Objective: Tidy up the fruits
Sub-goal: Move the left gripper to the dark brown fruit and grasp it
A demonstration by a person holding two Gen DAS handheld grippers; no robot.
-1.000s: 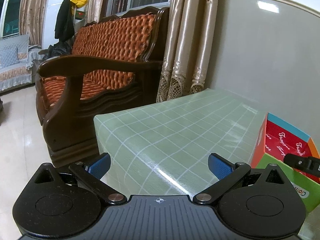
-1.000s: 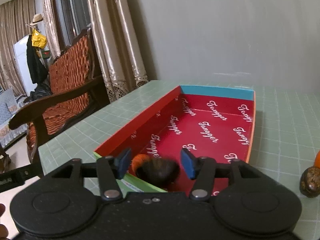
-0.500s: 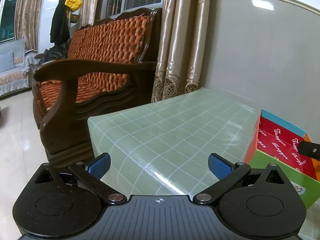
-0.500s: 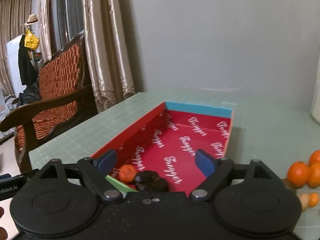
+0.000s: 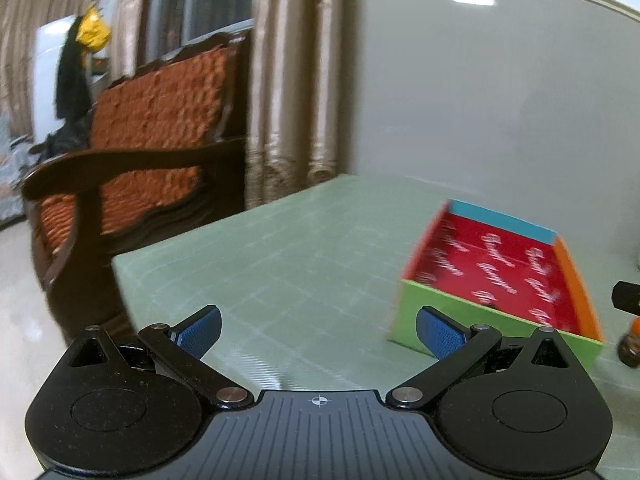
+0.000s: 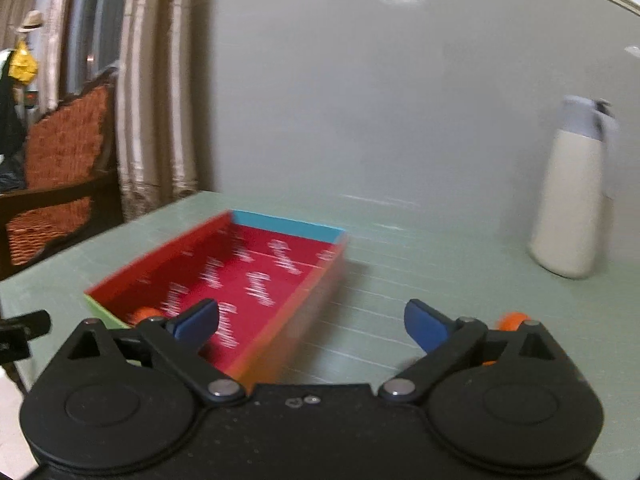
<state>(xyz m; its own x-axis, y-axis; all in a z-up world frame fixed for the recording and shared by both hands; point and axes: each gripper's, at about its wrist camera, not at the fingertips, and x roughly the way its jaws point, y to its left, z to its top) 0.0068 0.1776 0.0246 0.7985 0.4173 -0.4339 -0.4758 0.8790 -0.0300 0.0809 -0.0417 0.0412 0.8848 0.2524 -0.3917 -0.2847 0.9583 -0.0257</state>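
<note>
The shallow cardboard box (image 6: 256, 276) with the red printed lining lies flat on the green checked tablecloth (image 6: 420, 280), its long axis running from the green end wall nearest the cameras away to the blue end wall toward the grey wall. A small orange fruit (image 6: 145, 313) sits inside against the green end. The right gripper (image 6: 312, 322) has just been opening and stands spread wide with nothing between its pads, over the box's right edge. The left gripper (image 5: 318, 332) is likewise spread and empty, left of the box's green end; a white flask (image 6: 572, 200) stands well right of the box.
</note>
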